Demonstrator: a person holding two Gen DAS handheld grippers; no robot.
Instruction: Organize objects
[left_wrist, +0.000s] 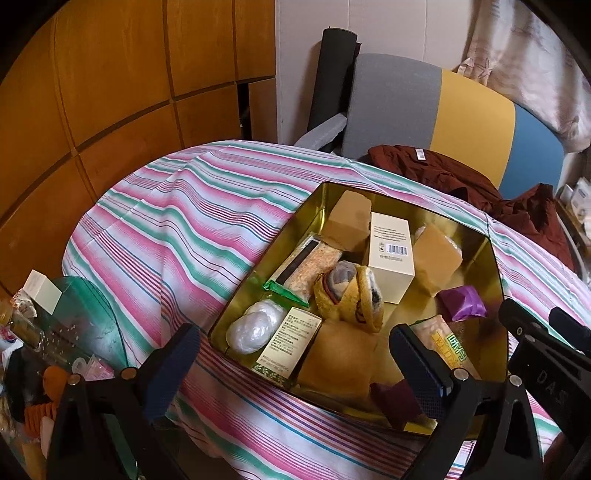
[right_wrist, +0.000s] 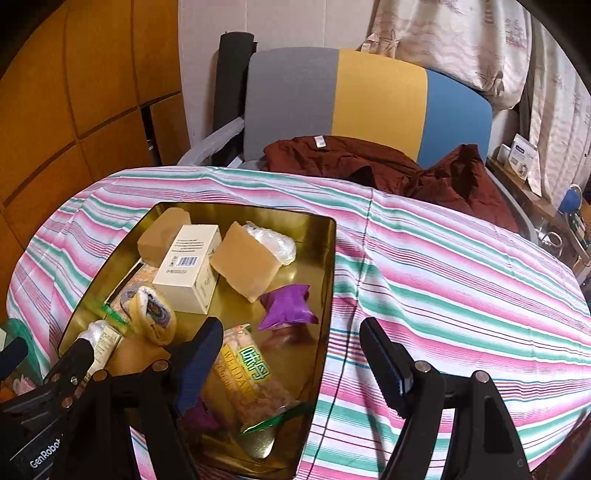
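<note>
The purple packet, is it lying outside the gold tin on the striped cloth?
No, the purple packet lies inside the gold tin, on its shiny floor.

- Gold tin tray (left_wrist: 496, 258): glossy, mirror-like metal
- Striped tablecloth (left_wrist: 177, 221): matt woven cloth
- Cream box (right_wrist: 188, 266): smooth matt card
- Purple packet (right_wrist: 288, 306): shiny crinkled foil
- Far-left panels (left_wrist: 110, 74): smooth wood

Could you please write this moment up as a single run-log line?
left gripper: jaws open, empty | right gripper: jaws open, empty | gold tin: full, on striped cloth
</note>
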